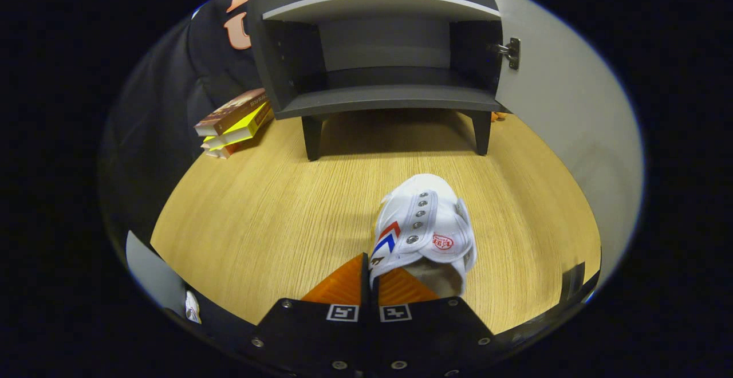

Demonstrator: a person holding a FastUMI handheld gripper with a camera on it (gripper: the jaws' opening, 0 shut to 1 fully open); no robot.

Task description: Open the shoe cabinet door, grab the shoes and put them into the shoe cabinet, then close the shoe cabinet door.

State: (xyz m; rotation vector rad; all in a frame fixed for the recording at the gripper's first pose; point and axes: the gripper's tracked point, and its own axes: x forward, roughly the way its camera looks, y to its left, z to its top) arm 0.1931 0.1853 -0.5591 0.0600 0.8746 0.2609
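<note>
A small white shoe [424, 229] with red and blue stripes and a row of metal eyelets hangs over the wooden floor [269, 223], toe pointing away from me. My gripper [369, 278] is shut on the shoe's left side wall near the opening, one finger outside and one inside. Beyond the shoe stands the dark grey shoe cabinet [383, 57] on short legs, its compartment bare. Its pale door [567, 109] is swung wide open to the right, hanging on a metal hinge [509, 51].
A stack of books [235, 121] lies on the floor left of the cabinet, against the black cloth wall. The open door stretches along the right side of the floor.
</note>
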